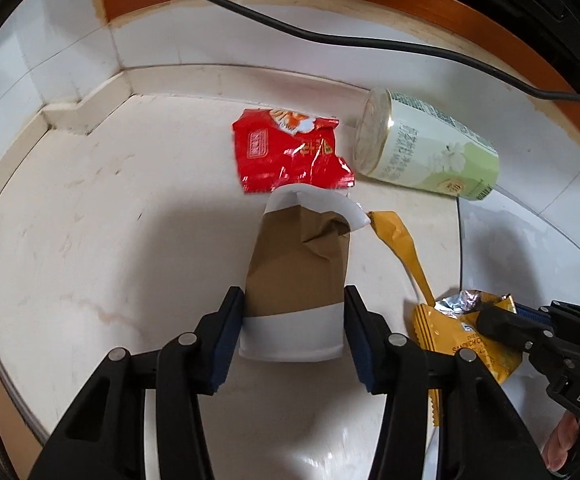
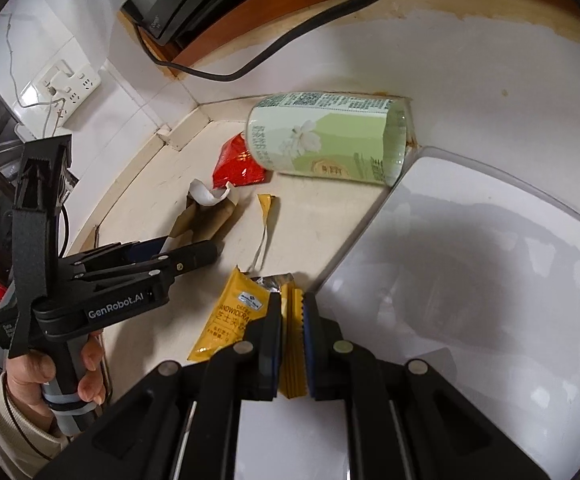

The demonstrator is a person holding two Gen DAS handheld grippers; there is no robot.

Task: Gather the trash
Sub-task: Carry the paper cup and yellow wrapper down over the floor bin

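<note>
Pale stone counter (image 1: 89, 208) meets a tiled corner, and your trash lies scattered across it. At the centre of the left wrist view, your left gripper (image 1: 294, 320) has its blue pads pressed on both sides of the crumpled brown-and-white paper cup (image 1: 298, 272), pinching it near its white base, probably so the flattened body cannot slip. At twelve o'clock from the cup lies one red snack wrapper (image 1: 285, 152); at one o'clock, one green can (image 1: 430, 148) on its side against the wall. At three o'clock a torn yellow strip (image 1: 398, 236) trails toward the yellow cracker packet (image 2: 233, 312), which your right gripper (image 2: 293, 320) holds with its jaws clamped on the packet's edge. A white tray (image 2: 490, 280) sits at three o'clock of that packet, likely the collection spot. I count five pieces of trash, with two already gripped.
</note>
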